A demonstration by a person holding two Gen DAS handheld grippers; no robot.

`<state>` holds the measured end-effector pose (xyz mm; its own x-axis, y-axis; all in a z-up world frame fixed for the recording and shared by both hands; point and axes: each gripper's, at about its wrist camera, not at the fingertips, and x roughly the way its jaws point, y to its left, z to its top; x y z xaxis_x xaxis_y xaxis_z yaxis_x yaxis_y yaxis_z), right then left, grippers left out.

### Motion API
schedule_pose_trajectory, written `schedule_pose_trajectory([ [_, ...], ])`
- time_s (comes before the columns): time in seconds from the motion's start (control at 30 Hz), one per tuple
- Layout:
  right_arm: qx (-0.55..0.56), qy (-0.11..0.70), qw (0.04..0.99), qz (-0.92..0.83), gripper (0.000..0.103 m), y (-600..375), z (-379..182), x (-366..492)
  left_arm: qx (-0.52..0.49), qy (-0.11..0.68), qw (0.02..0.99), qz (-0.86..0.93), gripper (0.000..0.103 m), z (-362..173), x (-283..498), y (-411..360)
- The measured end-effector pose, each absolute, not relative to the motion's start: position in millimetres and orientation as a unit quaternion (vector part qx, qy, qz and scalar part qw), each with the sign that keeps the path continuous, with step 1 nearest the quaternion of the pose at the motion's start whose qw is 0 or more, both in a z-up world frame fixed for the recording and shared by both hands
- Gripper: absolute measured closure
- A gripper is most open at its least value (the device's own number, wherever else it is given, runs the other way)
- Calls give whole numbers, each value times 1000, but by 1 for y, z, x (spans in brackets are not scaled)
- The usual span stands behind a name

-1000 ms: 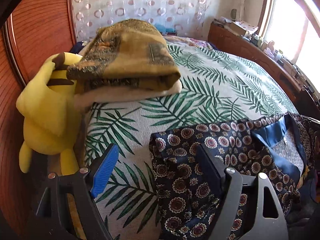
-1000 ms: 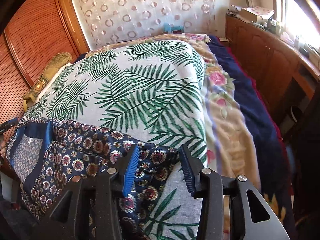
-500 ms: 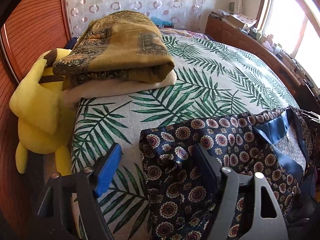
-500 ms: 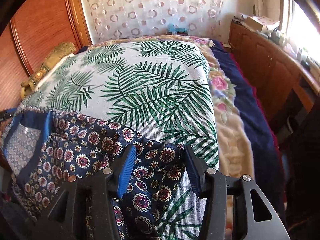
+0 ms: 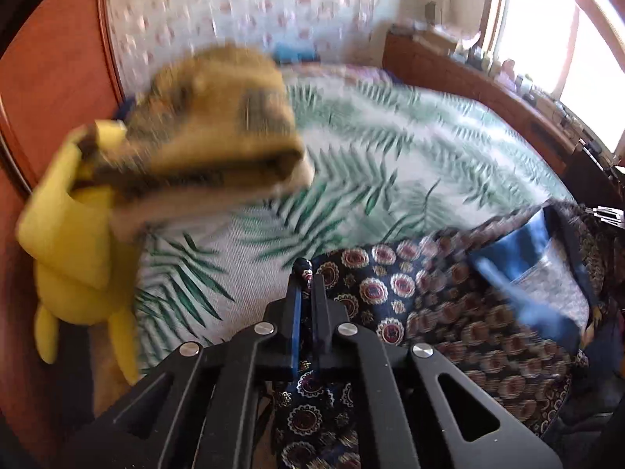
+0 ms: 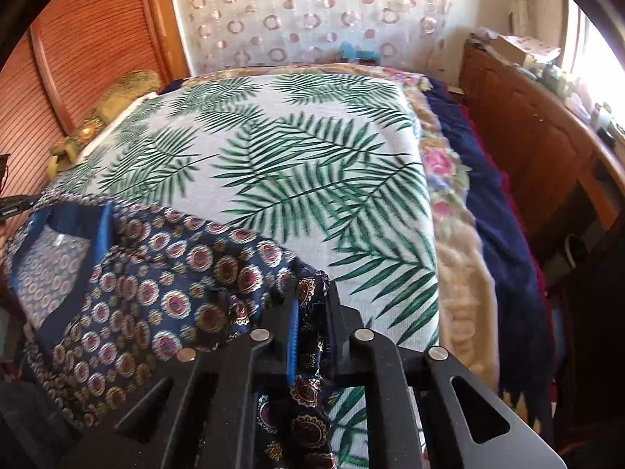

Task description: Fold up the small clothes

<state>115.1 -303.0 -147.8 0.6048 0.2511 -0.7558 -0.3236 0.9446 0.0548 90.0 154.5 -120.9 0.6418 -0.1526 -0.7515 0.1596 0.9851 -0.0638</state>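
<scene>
Left hand-held gripper (image 5: 306, 289) and right hand-held gripper (image 6: 312, 305) have just clamped the patterned garment (image 6: 164, 289), which stretches crosswise between them on the bed (image 6: 273, 148).

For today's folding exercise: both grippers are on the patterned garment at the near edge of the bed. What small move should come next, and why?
Probably lift both corners together and carry them away over the bed. The left gripper and right gripper have just closed, each pinching a corner of the navy patterned garment, which lies rumpled on the palm-leaf bedspread.

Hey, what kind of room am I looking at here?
Most likely a bedroom in a home. A bed with a palm-leaf bedspread fills the view, a yellow plush toy sits by a folded blanket, and a curtain hangs behind the bed.
</scene>
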Motion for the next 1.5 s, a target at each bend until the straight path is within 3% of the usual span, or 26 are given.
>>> schedule_pose_trajectory([
  [0.47,-38,218,964,148,98,-341,34,3,-4,161,983,-88,99,67,-26,157],
  [0.8,-94,92,981,145,98,-336,144,-53,-21,59,995,-74,99,133,-39,168],
  [0.97,-111,60,982,138,98,-330,180,-40,-12,36,998,-55,99,158,-25,175],
  [1.13,-127,95,980,122,98,-309,174,44,-6,83,996,-21,99,142,46,186],
  [1.3,-120,162,975,98,98,-271,126,164,31,155,987,6,97,64,149,190],
  [1.4,-102,226,966,75,92,-260,74,238,30,224,974,-32,82,13,201,199],
  [1.43,-99,253,960,69,89,-258,62,256,24,244,969,-21,81,2,213,203],
  [1.47,-87,280,954,62,82,-258,47,270,16,262,965,-17,81,-11,221,209],
  [1.5,-74,298,950,55,80,-260,32,280,2,273,962,-28,74,-22,225,214],
])
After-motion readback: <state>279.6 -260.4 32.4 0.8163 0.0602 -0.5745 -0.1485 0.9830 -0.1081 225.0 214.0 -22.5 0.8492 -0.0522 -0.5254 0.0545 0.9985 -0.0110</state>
